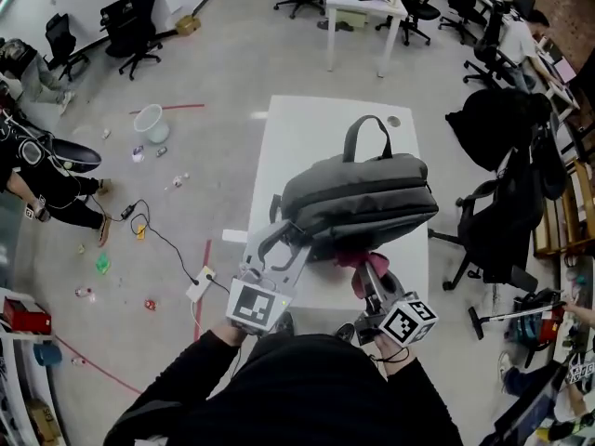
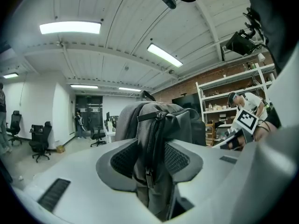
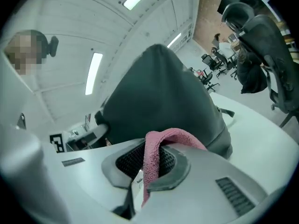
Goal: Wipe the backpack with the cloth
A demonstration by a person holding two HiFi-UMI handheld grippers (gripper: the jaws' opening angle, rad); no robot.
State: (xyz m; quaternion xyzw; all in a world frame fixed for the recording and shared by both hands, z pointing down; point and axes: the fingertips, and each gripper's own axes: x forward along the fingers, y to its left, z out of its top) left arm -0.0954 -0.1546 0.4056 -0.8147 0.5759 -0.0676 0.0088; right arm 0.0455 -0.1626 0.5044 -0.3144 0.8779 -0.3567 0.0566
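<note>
A grey backpack (image 1: pixel 358 198) lies on its side on the white table (image 1: pixel 297 137), handle toward the far end. My left gripper (image 1: pixel 284 240) is at its near left corner. In the left gripper view the zipped fabric (image 2: pixel 159 125) fills the gap between the jaws of that gripper (image 2: pixel 152 158), and the pads press on it. My right gripper (image 1: pixel 370 266) is at the bag's near edge, shut on a pink cloth (image 1: pixel 351 258). In the right gripper view the cloth (image 3: pixel 156 146) folds up over the jaws of that gripper (image 3: pixel 152 164), with the backpack (image 3: pixel 159 92) close behind.
A black office chair draped with dark clothing (image 1: pixel 507 124) stands right of the table. On the floor to the left are a white bucket (image 1: pixel 152 124), cables with a power strip (image 1: pixel 200 284) and a person (image 1: pixel 37 170). More chairs and desks stand at the back.
</note>
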